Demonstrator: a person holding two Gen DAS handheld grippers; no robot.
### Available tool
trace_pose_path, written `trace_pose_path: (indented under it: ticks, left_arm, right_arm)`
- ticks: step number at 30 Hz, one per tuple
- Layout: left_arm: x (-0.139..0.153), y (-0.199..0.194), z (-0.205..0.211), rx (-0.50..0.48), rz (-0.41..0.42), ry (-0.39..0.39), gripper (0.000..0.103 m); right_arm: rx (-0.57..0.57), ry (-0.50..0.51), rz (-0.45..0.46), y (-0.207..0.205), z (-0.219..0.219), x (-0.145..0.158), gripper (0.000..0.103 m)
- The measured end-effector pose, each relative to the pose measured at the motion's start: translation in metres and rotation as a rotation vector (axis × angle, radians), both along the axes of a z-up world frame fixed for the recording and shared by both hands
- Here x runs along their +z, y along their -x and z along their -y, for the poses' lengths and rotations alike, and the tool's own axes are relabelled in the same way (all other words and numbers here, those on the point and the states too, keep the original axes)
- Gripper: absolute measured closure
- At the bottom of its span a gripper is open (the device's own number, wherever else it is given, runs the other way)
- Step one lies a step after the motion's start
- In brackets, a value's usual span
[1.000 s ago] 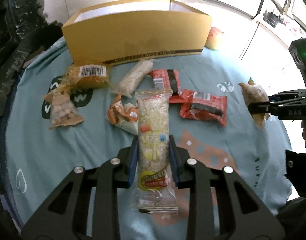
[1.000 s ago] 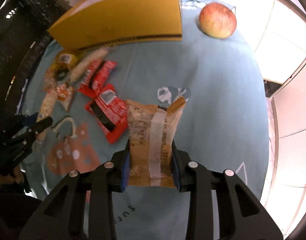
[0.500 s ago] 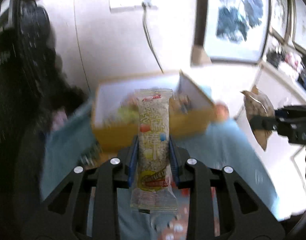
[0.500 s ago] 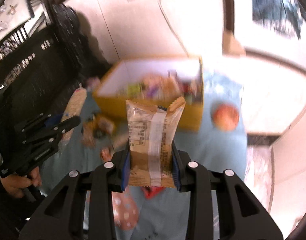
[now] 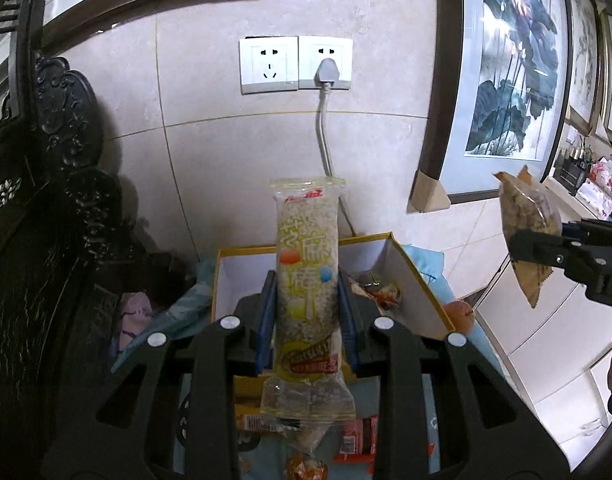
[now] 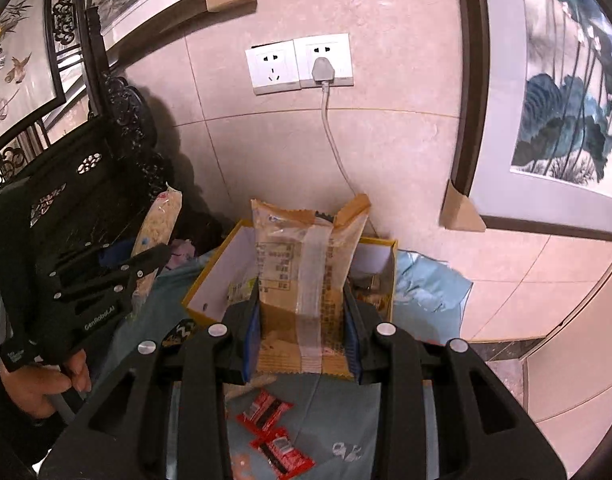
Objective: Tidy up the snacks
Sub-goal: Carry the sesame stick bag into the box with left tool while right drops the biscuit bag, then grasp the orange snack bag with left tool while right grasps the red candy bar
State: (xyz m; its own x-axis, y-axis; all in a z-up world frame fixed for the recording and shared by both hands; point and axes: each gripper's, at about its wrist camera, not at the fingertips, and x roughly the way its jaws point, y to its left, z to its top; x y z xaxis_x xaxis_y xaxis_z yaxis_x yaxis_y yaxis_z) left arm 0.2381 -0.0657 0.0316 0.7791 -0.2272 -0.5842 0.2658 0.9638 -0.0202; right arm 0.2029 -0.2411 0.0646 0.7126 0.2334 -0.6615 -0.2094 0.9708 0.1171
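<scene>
The left gripper is clamping a long clear sesame-bar packet across its lower middle, its blue pads pressing both long edges. The packet is standing upright in the air above the near wall of the yellow box, with its crimped tail hanging loose below the jaws. It is probably light and brittle inside (a hard squeeze could crumble it), while the glossy film looks slippery, so a mid-body hold seems sound.

The right gripper is pinching a tan biscuit packet at its lower half, seam facing the camera. This one is looking soft and air-filled, likely to give under pressure and slide if gripped only by its sealed edge. It is hovering just above the same yellow box, which is already holding several wrappers.

Below, red wrappers are lying on the blue-clothed worktop, near the box.
</scene>
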Motion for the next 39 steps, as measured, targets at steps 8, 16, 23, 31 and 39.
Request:
trace_pose_path:
  ticks: [8,16,23,31,39]
  left_arm:
    - [-0.009,-0.031,0.003,-0.006,-0.002,-0.011,0.075]
    - [-0.031,-0.092,0.006,0.136,-0.038,-0.113,0.002]
    - [-0.054,-0.063,-0.017,0.117,-0.094,-0.069,0.002]
    - [-0.155,0.022,-0.02,0.032,-0.261,-0.075,0.002]
    - [-0.241,0.074,-0.015,-0.039,-0.432,-0.177,0.002]
  right_arm:
    - [0.006,0.012,-0.012,-0.033,-0.003,-0.01,0.069]
    - [-0.066,0.085,-0.082,-0.097,-0.008,-0.037,0.042]
    - [-0.04,0.053,-0.125,-0.061,0.009,-0.068,0.04]
    - [0.16,0.105,-0.374,0.031,-0.016,-0.184,0.039]
    - [0.249,0.224,-0.483,0.087,-0.043,-0.258,0.039]
